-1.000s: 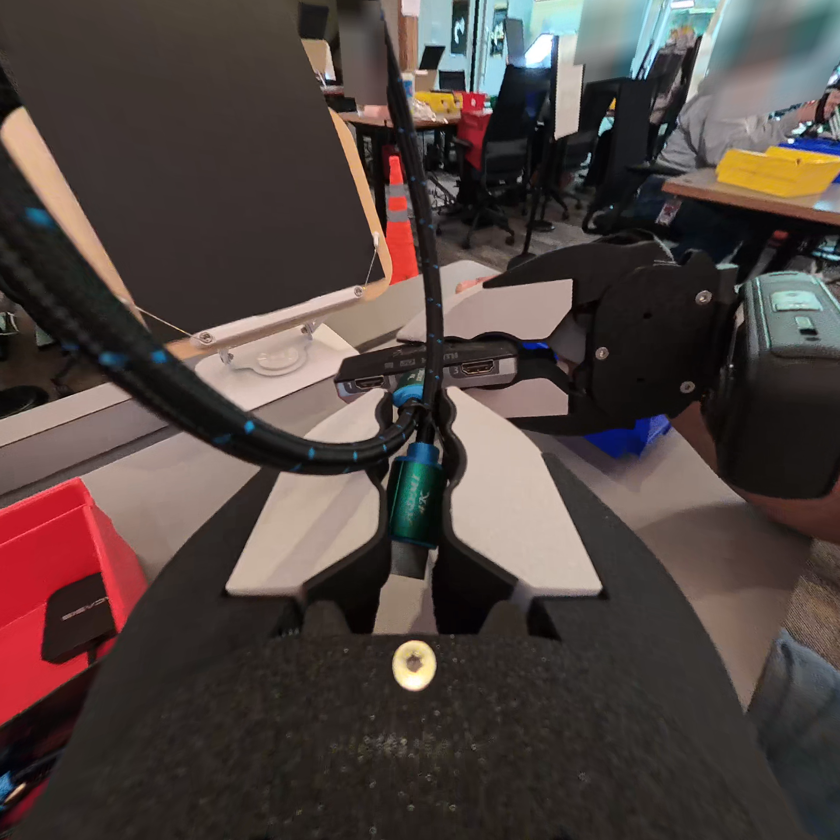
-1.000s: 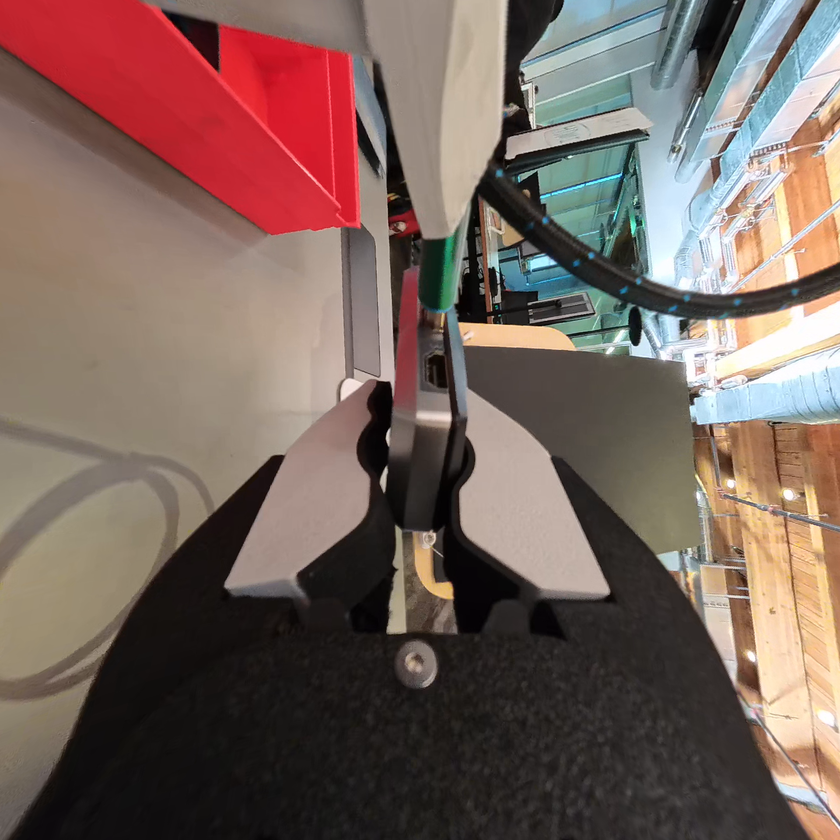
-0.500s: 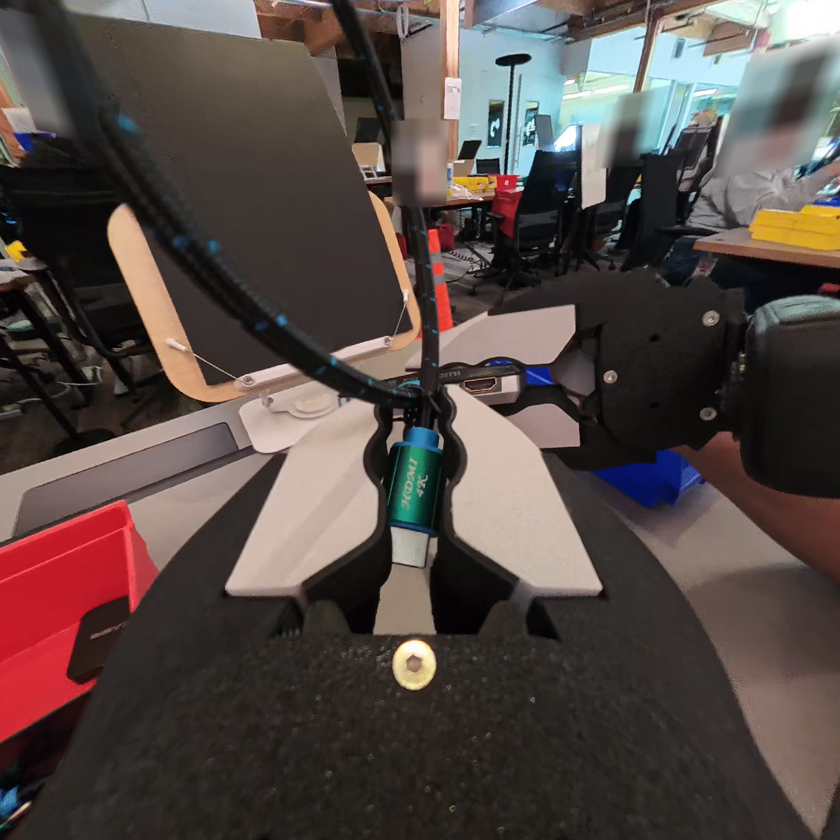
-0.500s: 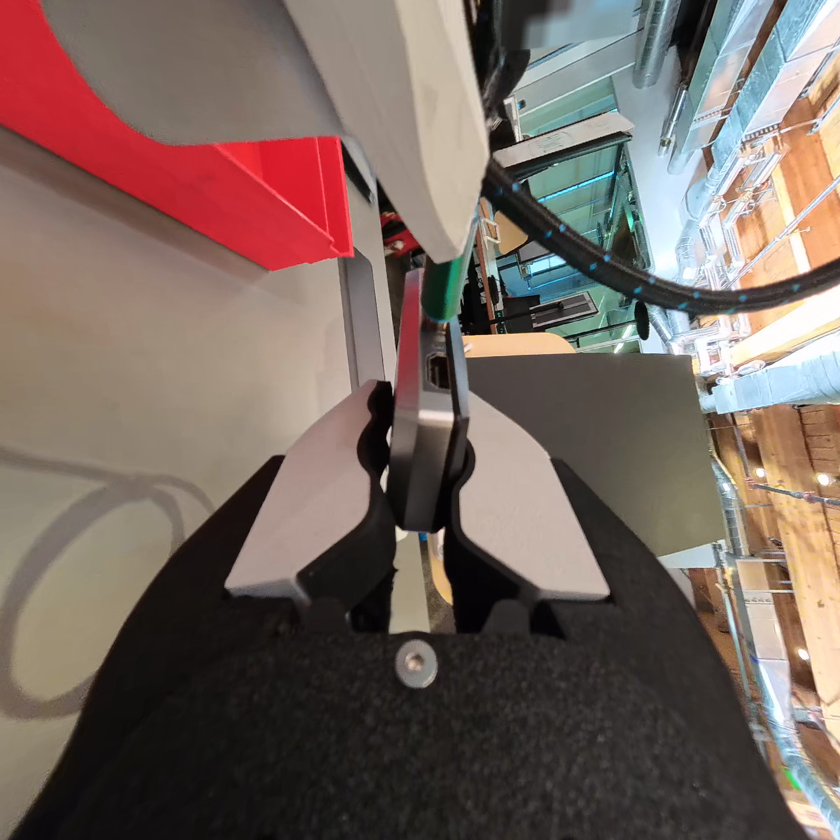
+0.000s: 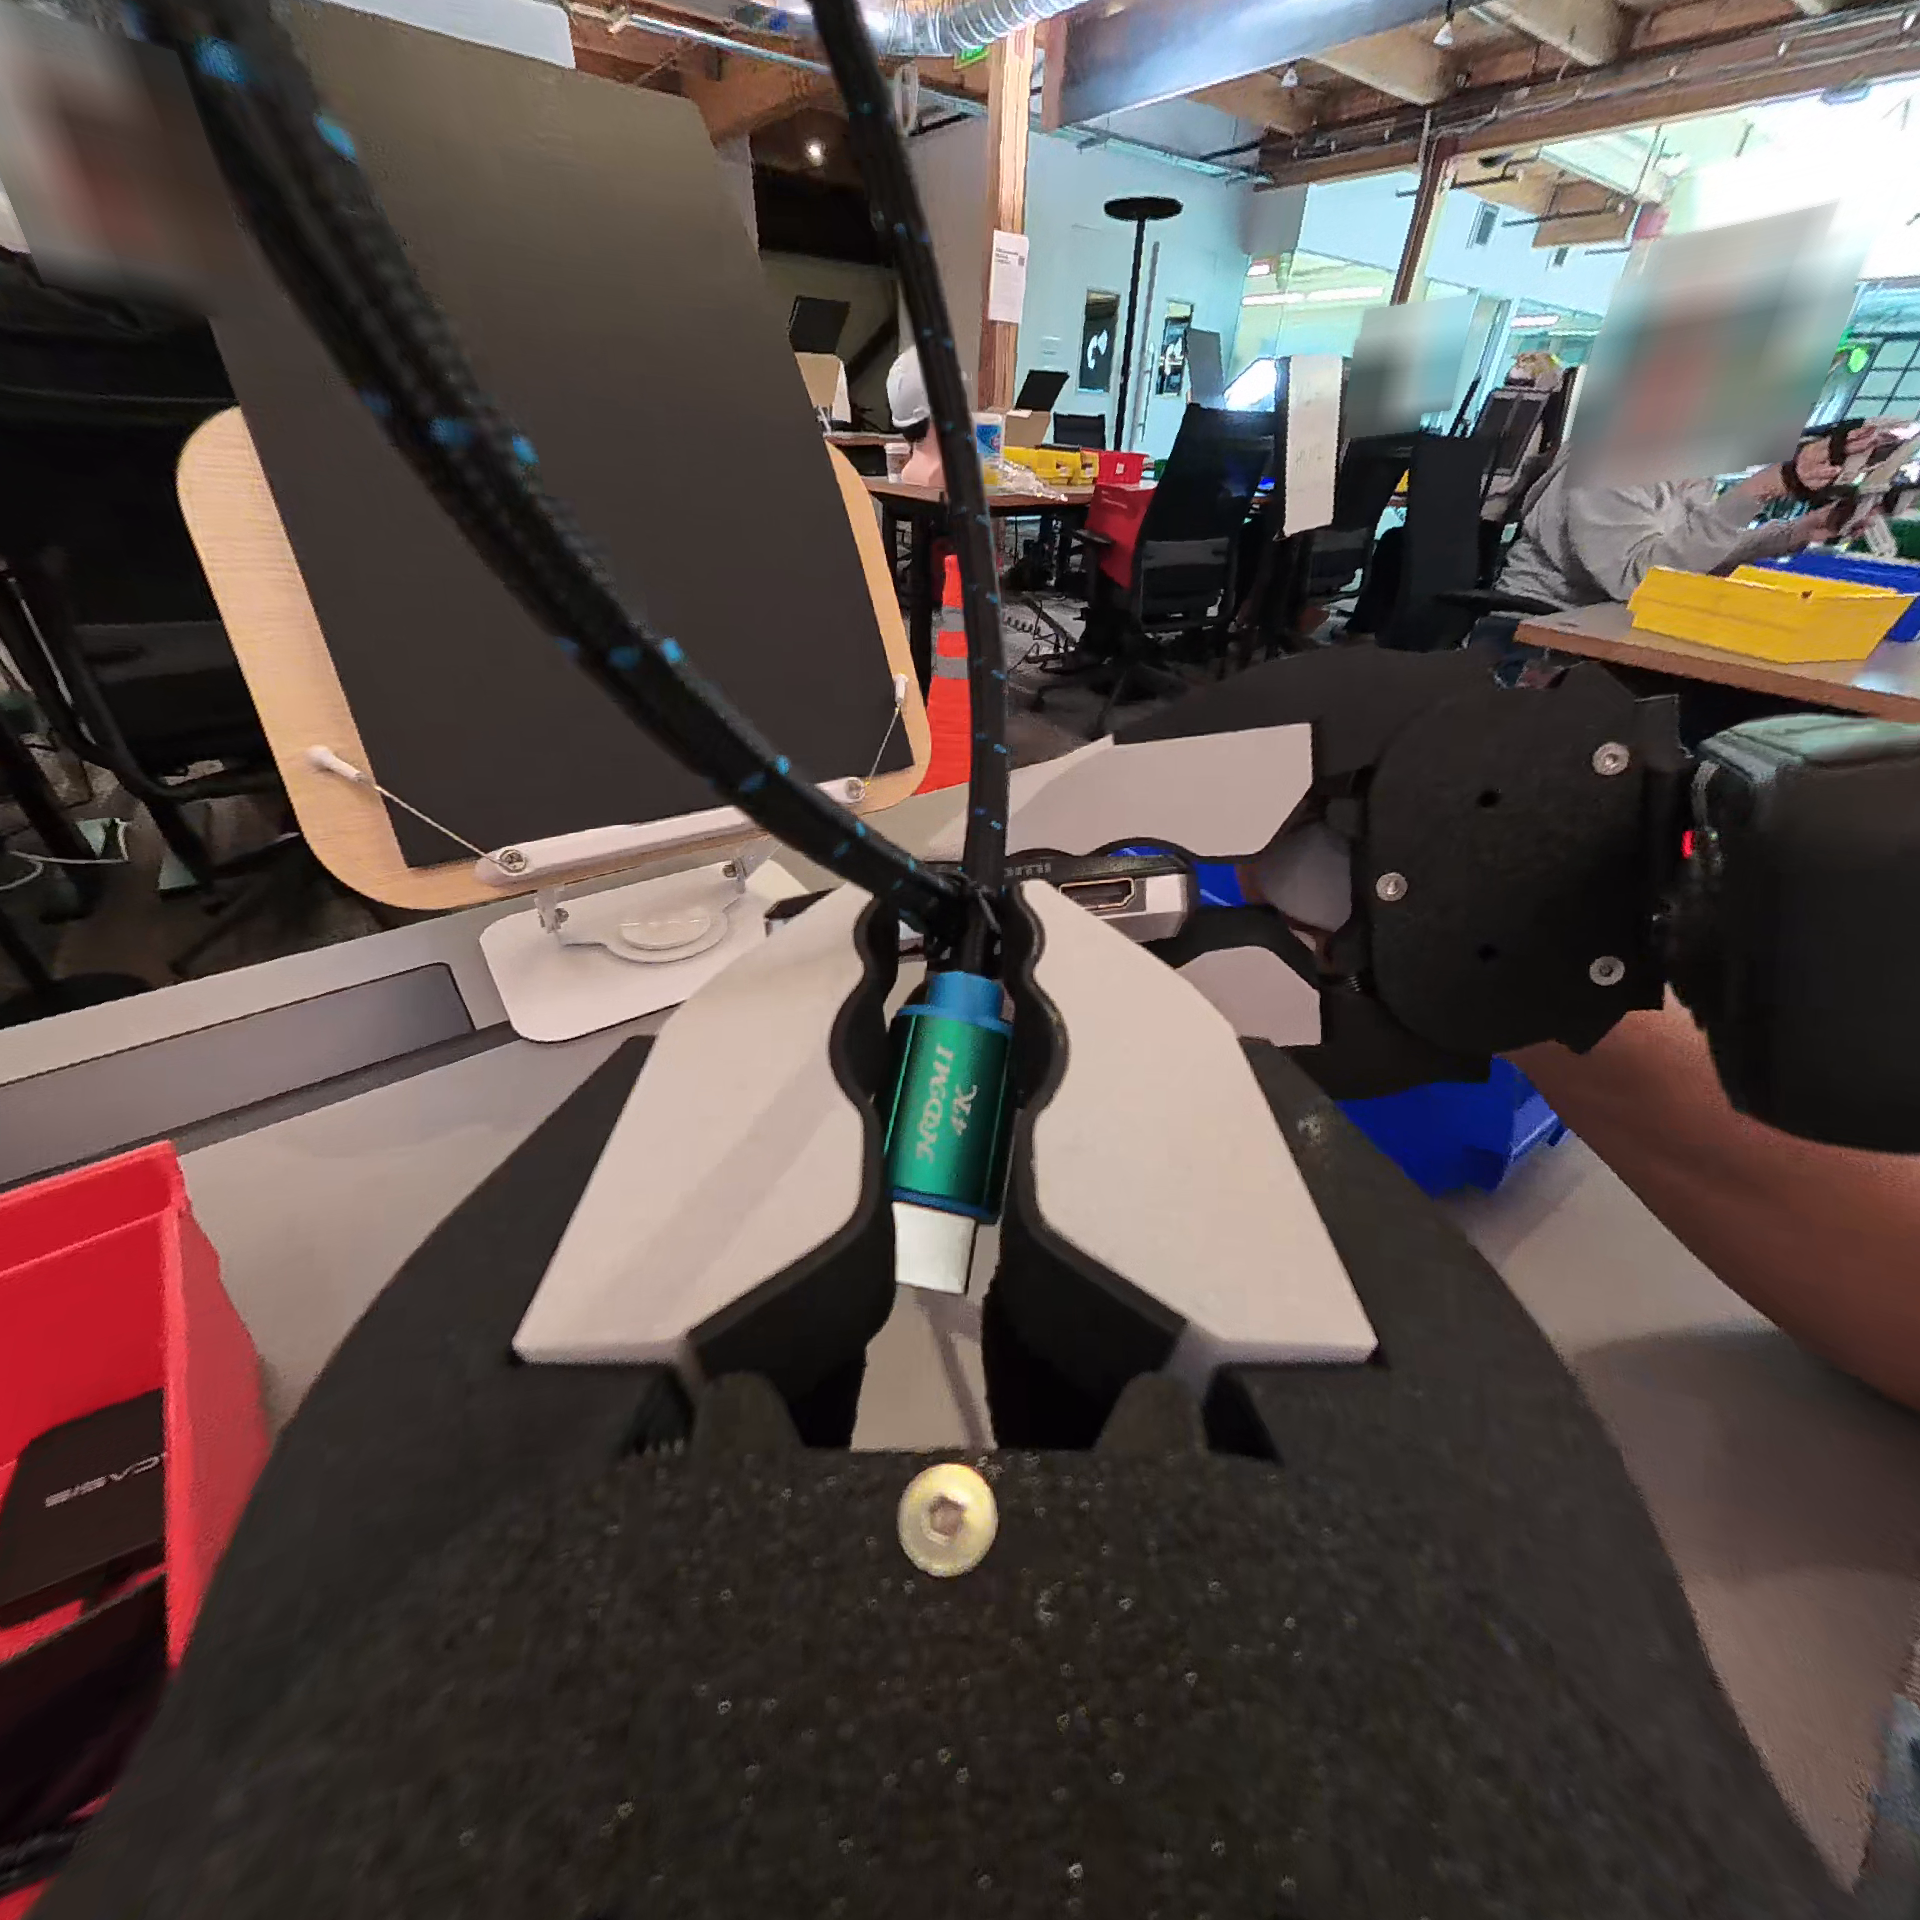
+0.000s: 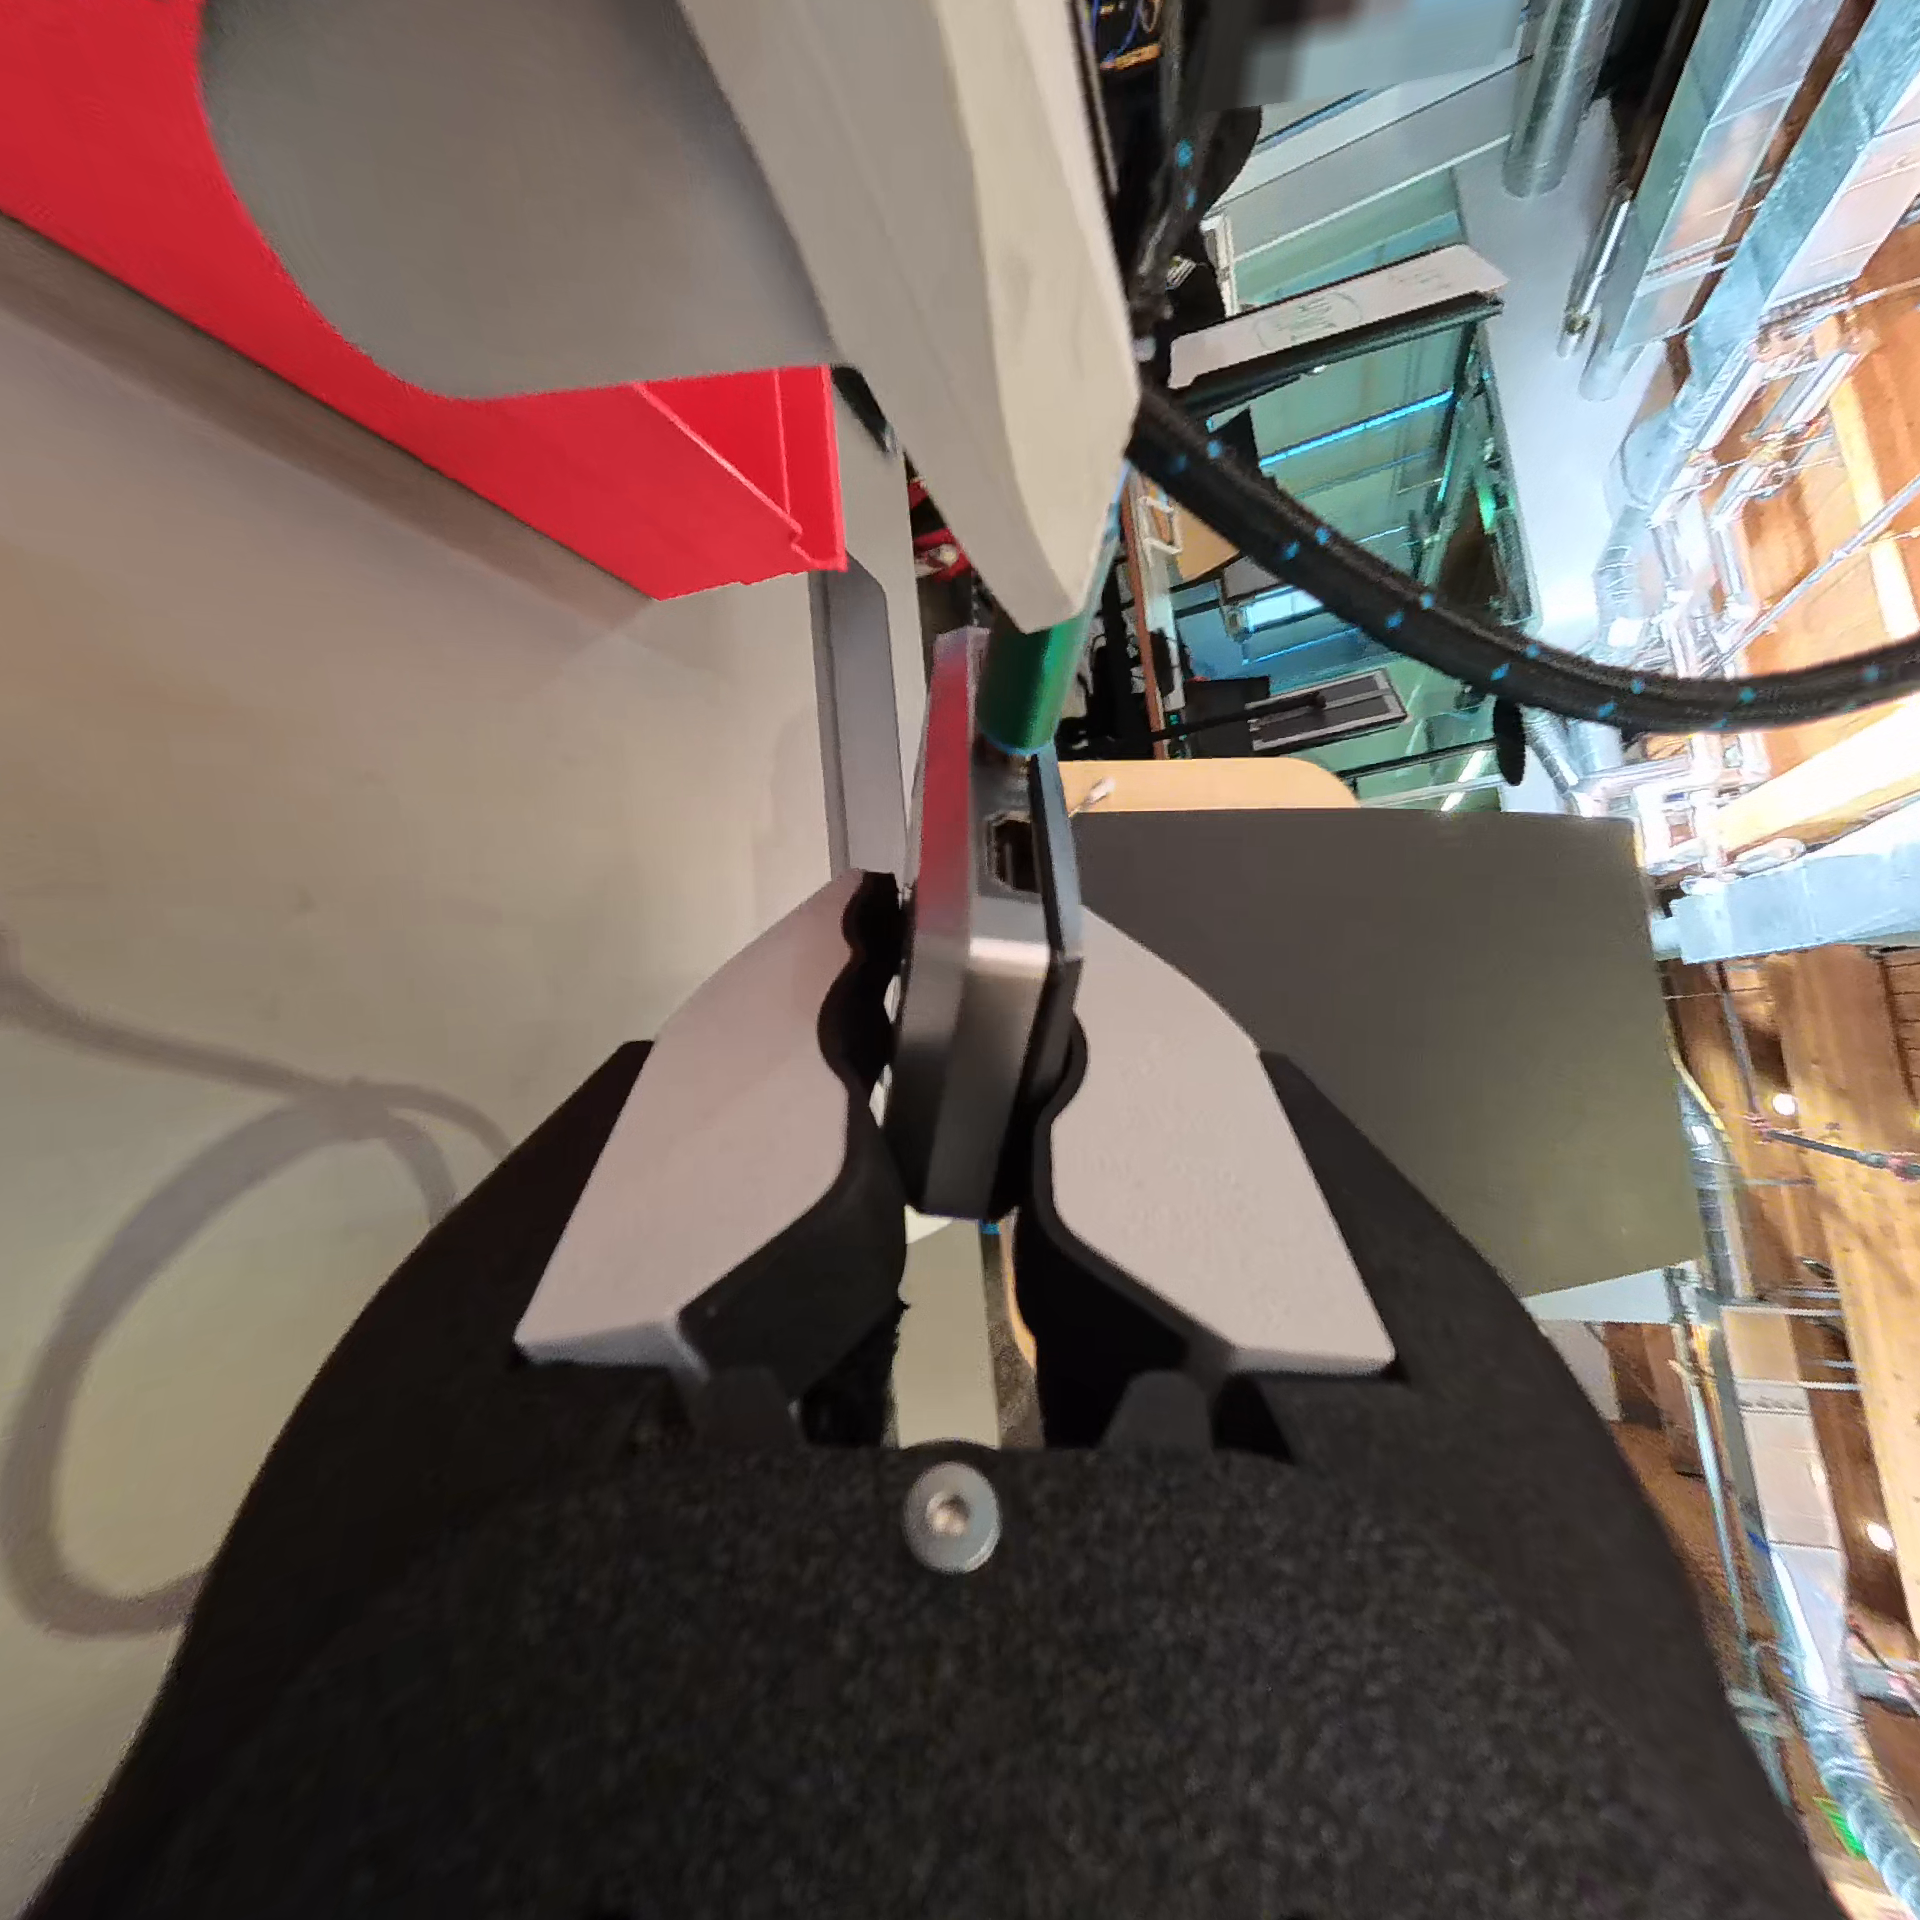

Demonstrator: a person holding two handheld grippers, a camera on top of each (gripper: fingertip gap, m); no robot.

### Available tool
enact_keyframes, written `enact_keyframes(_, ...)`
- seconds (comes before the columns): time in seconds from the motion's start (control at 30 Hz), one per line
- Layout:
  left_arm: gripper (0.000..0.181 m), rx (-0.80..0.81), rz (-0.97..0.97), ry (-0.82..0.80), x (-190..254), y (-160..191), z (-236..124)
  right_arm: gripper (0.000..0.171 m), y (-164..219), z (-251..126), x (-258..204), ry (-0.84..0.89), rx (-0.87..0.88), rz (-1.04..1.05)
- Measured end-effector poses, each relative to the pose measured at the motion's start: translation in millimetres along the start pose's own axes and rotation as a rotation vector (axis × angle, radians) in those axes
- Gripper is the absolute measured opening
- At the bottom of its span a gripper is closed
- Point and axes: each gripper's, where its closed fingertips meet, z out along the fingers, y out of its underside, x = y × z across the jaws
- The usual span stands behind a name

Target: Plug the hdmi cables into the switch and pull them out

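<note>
- Left wrist view: the left gripper [image 5: 951, 1049] is clamped around the green plug [image 5: 943, 1127] of a braided HDMI cable [image 5: 966, 540]; the plug's metal tip points back toward the camera, while the cable loops up and away. Just beyond, the right gripper [image 5: 1226, 883] holds the grey switch [image 5: 1117, 891] flat, with one empty port facing us.
- The grey table [image 5: 1621, 1288] carries a red bin [image 5: 114, 1330], a blue bin [image 5: 1444, 1127] and a propped dark board [image 5: 561, 520]; behind is a busy workshop with chairs and yellow trays.
- Right wrist view: the right gripper [image 6: 961, 1049] pinches the switch [image 6: 971, 987] edge-on, and a green plug [image 6: 1029, 691] sits at its far end under the left gripper's finger [image 6: 977, 312].
- Risk, as I judge it: the stiff cable could twist the plug in the grip, or the thin switch could pivot between the fingers under a sideways pull.
</note>
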Motion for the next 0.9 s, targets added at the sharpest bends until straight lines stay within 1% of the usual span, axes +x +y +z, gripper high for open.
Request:
enact_keyframes(0.1,0.02,0.02,-0.011,-0.004,-1.6,2.2,0.1,0.023,0.6,2.4,-0.1,0.0,-0.012,-0.002)
enact_keyframes(0.17,0.019,0.003,-0.01,0.008,-0.9,4.4,3.3,0.023,5.5,2.6,1.8,-0.006,-0.019,-0.003)
enact_keyframes(0.23,0.019,-0.04,-0.031,0.05,0.1,5.4,5.5,0.024,10.5,3.6,1.7,-0.016,-0.025,-0.015)
enact_keyframes(0.3,0.021,-0.042,-0.087,0.114,5.8,1.9,-0.5,0.024,7.5,2.1,-0.9,-0.059,0.013,0.017)
enact_keyframes(0.37,0.03,-0.013,-0.092,0.15,13.5,1.2,-14.4,0.024,5.4,-0.9,0.6,-0.076,0.031,0.042)
enact_keyframes(0.4,0.04,-0.015,-0.066,0.136,14.3,7.6,-23.1,0.024,8.5,-1.4,2.0,-0.08,0.015,0.046)
enact_keyframes(0.47,0.058,-0.048,-0.045,0.086,13.0,37.1,-44.2,0.024,16.2,-2.6,4.7,-0.082,-0.004,0.041)
enact_keyframes(0.5,0.062,-0.062,-0.067,0.07,13.8,58.3,-55.9,0.024,19.2,-2.9,5.0,-0.089,-0.007,0.047)
enact_keyframes(0.6,0.064,-0.126,-0.118,0.024,12.8,129.2,-83.0,0.024,21.7,-3.5,5.5,-0.128,0.009,0.084)
enact_keyframes(0.63,0.064,-0.16,-0.127,0.014,11.4,145.1,-87.5,0.024,20.9,-5.5,8.8,-0.135,0.018,0.1)
enact_keyframes(0.67,0.064,-0.191,-0.14,0.016,10.7,153.2,-89.4,0.024,19.8,-9.3,15.9,-0.131,0.03,0.111)
enact_keyframes(0.77,0.062,-0.191,-0.106,0.049,11.1,150.0,-86.0,0.024,22.4,-30.7,62.1,-0.078,0.043,0.134)
enact_keyframes(0.9,0.058,-0.252,-0.007,0.056,13.7,160.5,-84.8,0.024,47.0,-79.6,160.8,0.021,0.015,0.138)
